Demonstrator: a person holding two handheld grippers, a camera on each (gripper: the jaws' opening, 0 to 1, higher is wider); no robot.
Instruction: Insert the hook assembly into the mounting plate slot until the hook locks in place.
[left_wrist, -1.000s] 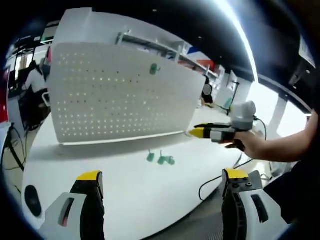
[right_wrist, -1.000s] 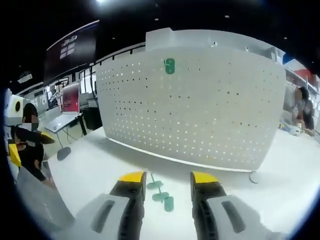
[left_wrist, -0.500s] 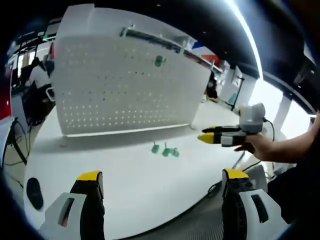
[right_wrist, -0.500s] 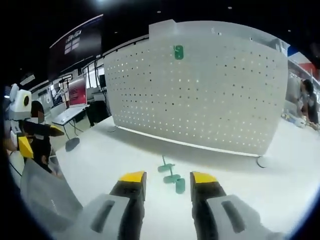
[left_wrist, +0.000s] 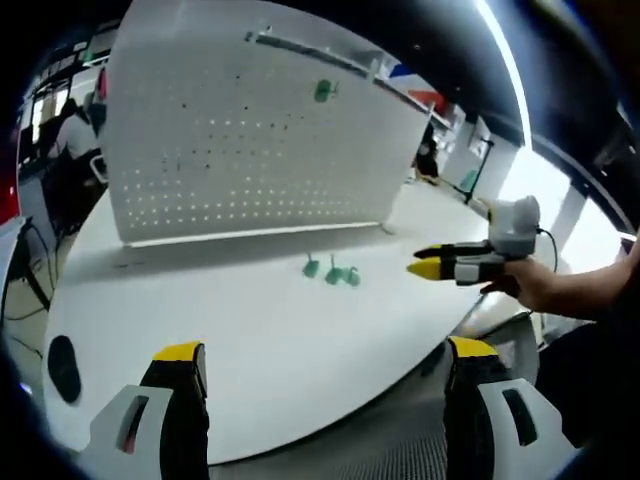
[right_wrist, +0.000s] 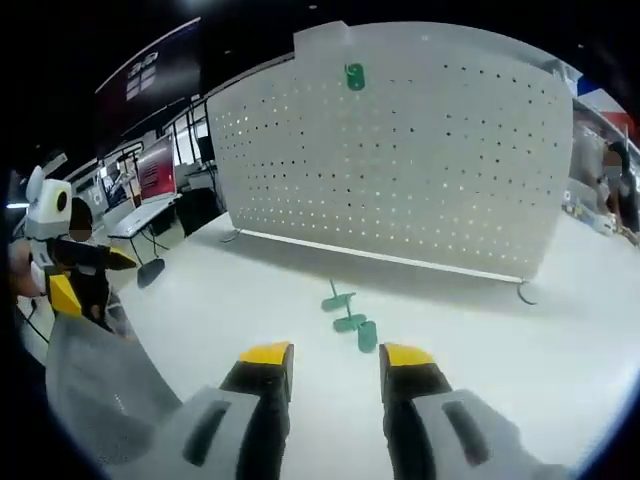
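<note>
Lying loose on the desk (right_wrist: 200, 330), green hooks (right_wrist: 350, 318) sit just in front of the pegboard (right_wrist: 420, 170); one hook (right_wrist: 354, 77) is mounted high on it. Right gripper (right_wrist: 333, 372) is empty, jaws parted; left gripper (left_wrist: 320, 365) empty, spread wide. Risk: narrow opening could nudge hooks away. Left gripper view shows right gripper (left_wrist: 430, 262) side-on.

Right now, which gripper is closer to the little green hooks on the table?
The right gripper looks closer: the green hooks lie just ahead of its jaws. The left gripper is back near the table's edge, farther from them.
</note>
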